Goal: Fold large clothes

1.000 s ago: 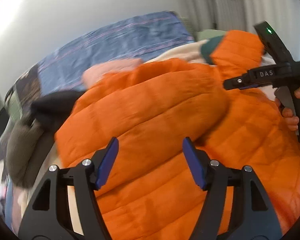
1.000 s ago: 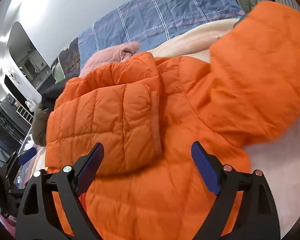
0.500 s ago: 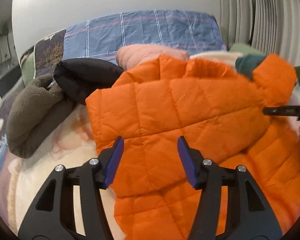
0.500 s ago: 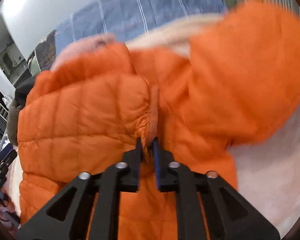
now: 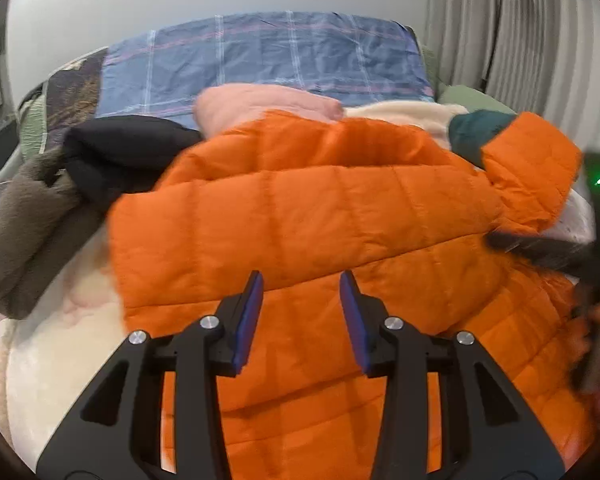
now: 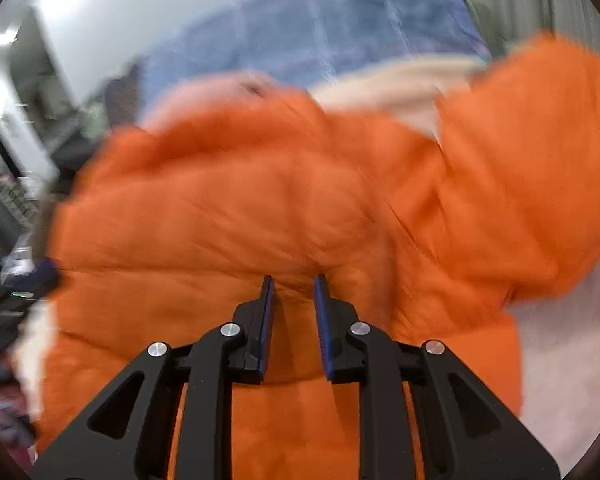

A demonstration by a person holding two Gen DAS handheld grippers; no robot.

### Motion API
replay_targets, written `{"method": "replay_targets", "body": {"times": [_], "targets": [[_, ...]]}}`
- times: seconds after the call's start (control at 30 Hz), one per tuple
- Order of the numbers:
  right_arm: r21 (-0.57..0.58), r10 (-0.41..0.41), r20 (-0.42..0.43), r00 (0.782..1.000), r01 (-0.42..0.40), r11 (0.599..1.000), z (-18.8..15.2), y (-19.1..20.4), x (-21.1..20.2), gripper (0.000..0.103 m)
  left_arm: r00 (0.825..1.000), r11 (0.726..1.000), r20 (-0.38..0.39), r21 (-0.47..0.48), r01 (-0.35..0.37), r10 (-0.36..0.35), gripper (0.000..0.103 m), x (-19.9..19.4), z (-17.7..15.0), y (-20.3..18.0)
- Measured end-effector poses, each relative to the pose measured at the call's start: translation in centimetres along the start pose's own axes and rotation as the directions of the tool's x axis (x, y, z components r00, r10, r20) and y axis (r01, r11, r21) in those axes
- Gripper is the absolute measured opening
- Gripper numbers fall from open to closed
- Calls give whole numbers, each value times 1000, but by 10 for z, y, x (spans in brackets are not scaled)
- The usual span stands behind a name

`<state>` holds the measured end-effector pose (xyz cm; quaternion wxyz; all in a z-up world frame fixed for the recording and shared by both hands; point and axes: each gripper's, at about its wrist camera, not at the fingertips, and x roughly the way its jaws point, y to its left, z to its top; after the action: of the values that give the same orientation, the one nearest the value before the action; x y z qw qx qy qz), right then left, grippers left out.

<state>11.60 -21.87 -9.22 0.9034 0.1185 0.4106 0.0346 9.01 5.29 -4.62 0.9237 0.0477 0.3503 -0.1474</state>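
An orange quilted puffer jacket (image 5: 320, 216) lies on the bed, its upper part folded over toward me, with a sleeve and teal lining (image 5: 476, 132) at the right. My left gripper (image 5: 300, 280) is open and empty just above the fold's edge. In the blurred right wrist view the same jacket (image 6: 260, 208) fills the frame. My right gripper (image 6: 294, 280) has its jaws partly apart with a bunch of orange fabric between them; it also shows at the right edge of the left wrist view (image 5: 540, 248).
A brown fleece (image 5: 24, 232), a black garment (image 5: 124, 148) and a pink garment (image 5: 260, 104) are piled at the back left. A blue plaid bedcover (image 5: 268, 56) lies behind. A cream blanket (image 5: 60, 352) covers the bed. Curtains (image 5: 520, 40) hang at the right.
My right gripper, shut on the jacket fabric half a second ago, has parted its jaws somewhat. My left gripper's jaws have narrowed a little and stay empty. The jacket's fold has settled.
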Motion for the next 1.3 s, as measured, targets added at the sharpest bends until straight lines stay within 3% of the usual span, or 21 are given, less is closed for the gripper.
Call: {"method": "replay_targets", "body": {"times": [0.1,0.17,0.57,0.6,0.67,0.73,0.8,0.87,0.97,1.1,1.3], "targets": [[70,65,3,998,-65,995,-11,-21,8,19,997,999,-74,52,5,-1,46,26,-6,-19],[79,83,9,997,-83,993,-10,-24,6,19,991,995,-122,84,-45,55,50,55,-19,-27],[78,131,-8,991,-130,988,-12,-26,-3,27,994,1000,-106,18,-15,17,57,63,-34,-18],[89,148,17,989,-149,985,-8,-27,-14,27,995,1000,-102,16,-17,19,57,62,-34,-18],[96,178,146,973,-193,976,1,-39,-52,27,995,1000,-95,12,-23,24,59,62,-36,-18],[126,128,274,953,-168,978,15,-64,-93,27,995,1000,-93,10,-28,28,60,62,-37,-17],[194,83,343,936,-157,968,27,-96,-119,30,995,999,-93,11,-33,34,62,62,-37,-18],[328,17,389,921,-156,932,39,-146,-142,30,995,999,-90,11,-36,37,63,61,-37,-18],[513,-80,424,902,-167,842,46,-220,-164,32,996,999,-85,4,-33,33,65,60,-38,-15],[652,-140,361,922,-143,745,52,-292,-165,39,996,1000,-82,-8,-22,21,66,60,-37,-13],[720,-44,356,933,-244,650,61,-334,-141,49,998,1000,-60,-24,-12,11,67,57,-39,-10]]}}
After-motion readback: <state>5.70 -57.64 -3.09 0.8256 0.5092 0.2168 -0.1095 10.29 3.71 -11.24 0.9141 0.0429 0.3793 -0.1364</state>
